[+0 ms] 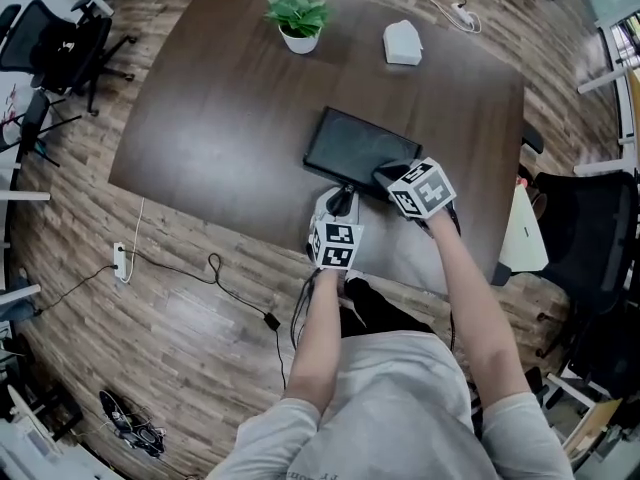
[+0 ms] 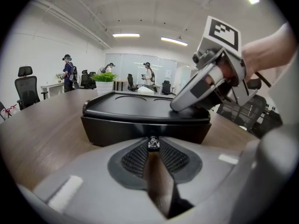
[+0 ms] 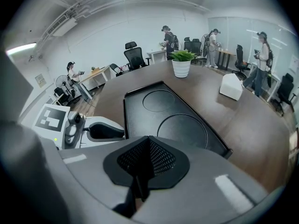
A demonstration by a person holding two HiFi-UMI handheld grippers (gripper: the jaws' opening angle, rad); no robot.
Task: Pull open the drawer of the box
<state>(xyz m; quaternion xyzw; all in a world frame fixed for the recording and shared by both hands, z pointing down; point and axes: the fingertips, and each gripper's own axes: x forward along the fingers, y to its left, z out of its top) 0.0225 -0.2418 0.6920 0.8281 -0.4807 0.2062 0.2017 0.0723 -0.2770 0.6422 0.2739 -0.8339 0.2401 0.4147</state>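
Note:
A flat black box (image 1: 350,143) lies on the dark table, its lid marked with two round recesses (image 3: 161,101). Its drawer front (image 2: 117,130) faces me and sits flush with the body. A small metal knob (image 2: 153,143) stands out at the middle of that front. My left gripper (image 2: 153,147) reaches in level at the front (image 1: 343,194), and its pads are shut on the knob. From above, my right gripper (image 1: 388,175) comes down onto the lid's near right corner. Its tips (image 2: 178,107) rest on the lid. Its pads (image 3: 148,146) are shut with nothing between them.
A potted green plant (image 1: 299,20) and a white tissue box (image 1: 402,42) stand at the table's far side. The table edge (image 1: 250,230) runs just behind my left gripper. Office chairs (image 1: 50,43) stand around, and people stand in the background (image 2: 70,71).

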